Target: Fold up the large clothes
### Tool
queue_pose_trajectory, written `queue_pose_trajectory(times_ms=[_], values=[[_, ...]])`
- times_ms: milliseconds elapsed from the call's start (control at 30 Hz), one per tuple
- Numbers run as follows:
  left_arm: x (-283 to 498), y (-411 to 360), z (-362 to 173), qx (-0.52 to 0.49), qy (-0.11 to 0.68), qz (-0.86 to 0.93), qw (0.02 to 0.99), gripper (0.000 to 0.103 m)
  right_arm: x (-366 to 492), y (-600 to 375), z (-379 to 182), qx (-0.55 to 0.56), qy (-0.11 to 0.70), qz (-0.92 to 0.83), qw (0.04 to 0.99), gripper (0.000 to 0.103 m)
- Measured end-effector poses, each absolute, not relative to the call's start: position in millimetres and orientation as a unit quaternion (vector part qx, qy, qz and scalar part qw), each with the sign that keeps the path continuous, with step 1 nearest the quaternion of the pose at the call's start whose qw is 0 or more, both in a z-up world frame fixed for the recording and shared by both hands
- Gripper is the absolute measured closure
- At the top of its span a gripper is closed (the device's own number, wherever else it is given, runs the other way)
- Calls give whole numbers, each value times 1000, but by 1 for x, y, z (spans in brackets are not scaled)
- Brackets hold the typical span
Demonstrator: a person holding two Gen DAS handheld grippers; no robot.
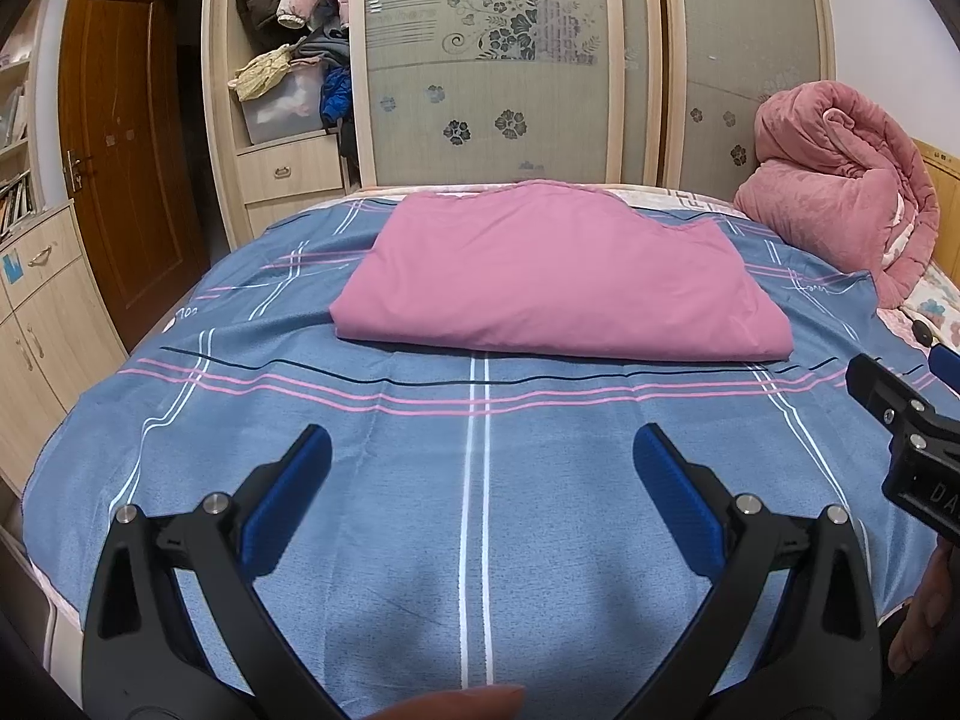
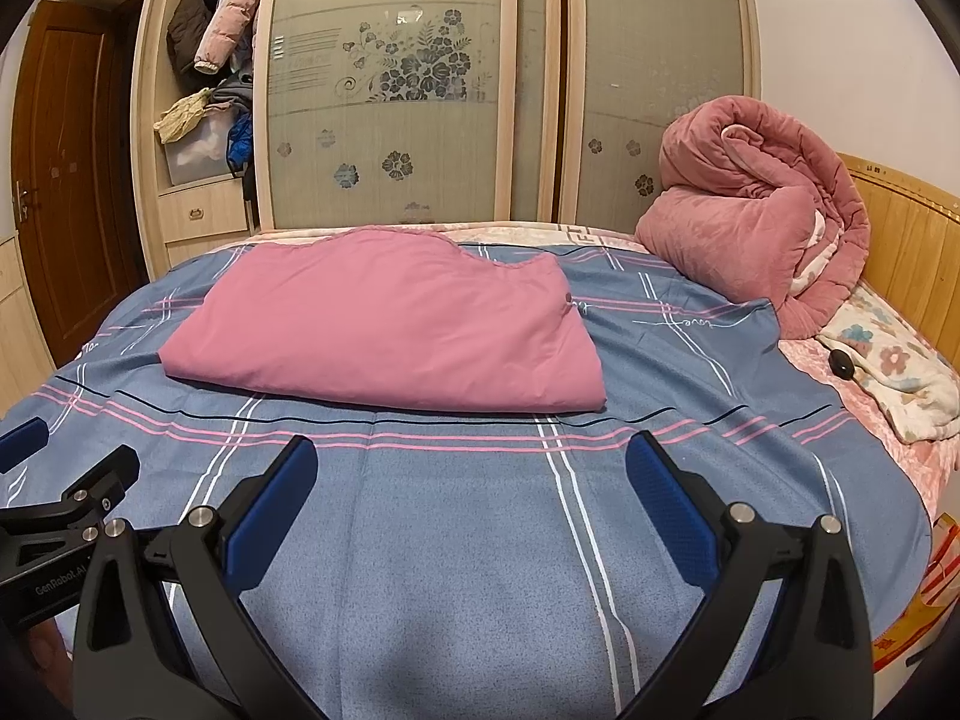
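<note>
A large pink cloth lies folded into a flat, roughly rectangular stack on the far half of the bed, on a blue sheet with pink and white stripes. My left gripper hovers open over the near part of the sheet, well short of the cloth, with nothing between its blue pads. My right gripper is open too, at about the same distance from the cloth. Each gripper shows at the edge of the other's view: the right one, the left one.
A rolled pink quilt sits at the bed's far right by a wooden headboard. A floral cloth lies below it. Wardrobe with sliding doors stands behind the bed; a brown door is left.
</note>
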State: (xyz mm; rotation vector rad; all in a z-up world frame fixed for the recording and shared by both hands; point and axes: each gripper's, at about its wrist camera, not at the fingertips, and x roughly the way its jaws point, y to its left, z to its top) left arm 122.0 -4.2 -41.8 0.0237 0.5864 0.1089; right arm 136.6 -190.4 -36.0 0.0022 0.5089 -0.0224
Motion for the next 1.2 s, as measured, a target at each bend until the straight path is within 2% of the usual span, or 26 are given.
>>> queue_pose_trajectory(times_ms=[1200], values=[[124,-6,-43,15,295,51,954,2,140,-191,-39,-1,256,-6,967,1]])
